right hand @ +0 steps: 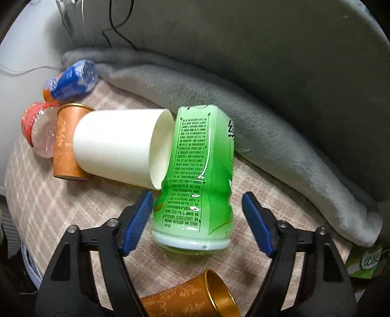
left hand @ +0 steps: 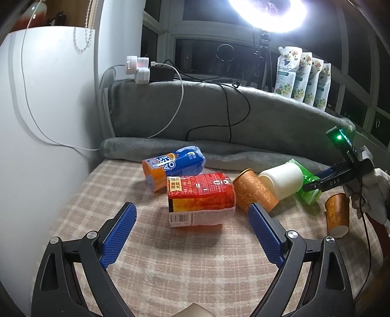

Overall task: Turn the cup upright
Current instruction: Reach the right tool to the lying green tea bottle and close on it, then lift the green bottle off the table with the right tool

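Grey blanket (left hand: 243, 114), ring light (left hand: 270, 12), refill pouches (left hand: 303, 75).

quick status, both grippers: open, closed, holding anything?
Left gripper: open, holding nothing, the red cup lies ahead of it.
Right gripper: open, straddling the green cup, not clamped.

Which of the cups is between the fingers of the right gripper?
The green cup, lying on its side between the open right gripper; the white cup lies beside it.
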Motion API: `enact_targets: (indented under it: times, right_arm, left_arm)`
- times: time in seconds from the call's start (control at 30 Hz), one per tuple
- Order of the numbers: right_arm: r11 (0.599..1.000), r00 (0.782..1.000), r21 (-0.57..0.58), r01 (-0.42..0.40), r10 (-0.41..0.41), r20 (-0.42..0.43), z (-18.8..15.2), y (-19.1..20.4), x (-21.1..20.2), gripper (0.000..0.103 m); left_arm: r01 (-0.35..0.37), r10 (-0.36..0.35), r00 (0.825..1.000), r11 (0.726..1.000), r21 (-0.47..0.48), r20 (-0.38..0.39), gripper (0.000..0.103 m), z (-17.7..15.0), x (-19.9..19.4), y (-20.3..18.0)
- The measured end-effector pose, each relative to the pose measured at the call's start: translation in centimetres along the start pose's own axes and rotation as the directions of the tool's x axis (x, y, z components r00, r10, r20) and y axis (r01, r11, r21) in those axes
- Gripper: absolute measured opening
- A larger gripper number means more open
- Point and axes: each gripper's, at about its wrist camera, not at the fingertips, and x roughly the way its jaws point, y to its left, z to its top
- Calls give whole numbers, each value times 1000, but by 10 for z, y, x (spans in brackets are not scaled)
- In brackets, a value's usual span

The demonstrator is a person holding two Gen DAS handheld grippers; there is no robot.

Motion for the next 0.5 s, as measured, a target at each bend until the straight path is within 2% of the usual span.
enact_targets:
  times: [0.13, 0.27, 0.3, 0.5]
  right_arm:
    - [1000, 1000, -20, -11, 10, -29, 5, 4, 12, 71]
    - [1000, 999, -27, -14, 12, -39, 9, 8, 18, 70]
    - [999, 999, -42, -33, 33, -10, 9, 7, 17, 70]
    - [999, 1000, -50, 8, -8, 14, 5, 6, 3, 70]
  left_arm:
    - [-5, 5, 1000, 1000, -5, -3, 93, 0, 1, 2]
    - [-8, 8, 1000, 1000, -8, -3, 93, 1, 2, 4]
    - [-9, 9, 1000, 1000, -8, -3, 93, 1, 2, 4]
    - [-6, 6, 1000, 1000, -8, 1, 93, 1, 0, 5]
